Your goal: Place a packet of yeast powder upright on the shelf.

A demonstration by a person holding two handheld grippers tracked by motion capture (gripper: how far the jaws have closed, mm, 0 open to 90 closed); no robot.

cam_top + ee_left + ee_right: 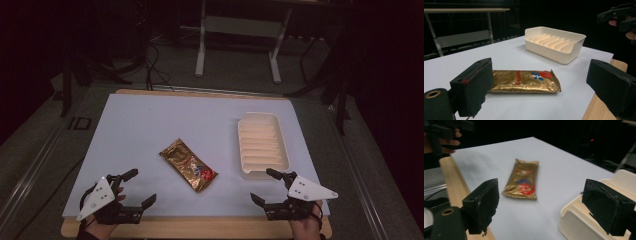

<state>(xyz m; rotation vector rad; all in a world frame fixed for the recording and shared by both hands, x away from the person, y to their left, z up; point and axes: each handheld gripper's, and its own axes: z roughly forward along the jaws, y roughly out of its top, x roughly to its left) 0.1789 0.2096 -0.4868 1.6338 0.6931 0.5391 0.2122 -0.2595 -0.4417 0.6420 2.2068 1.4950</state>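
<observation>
A gold foil packet point(189, 165) with red and blue print lies flat in the middle of the white table top point(150, 130); it is also in the left gripper view point(524, 81) and the right gripper view point(522, 179). A cream ribbed tray point(262, 145) stands empty at the right, seen too as the tray point(554, 42) and the tray's near corner point(584, 220). My left gripper point(141, 187) rests open at the front left, pointing at the packet. At the front right my right gripper point(263, 185) is open, just in front of the tray. Nothing is between either pair of jaws.
The table's wooden front edge point(200, 227) runs under both hands. Behind the table stand a metal frame's white legs point(237, 45), with cables on the dark floor point(150, 60).
</observation>
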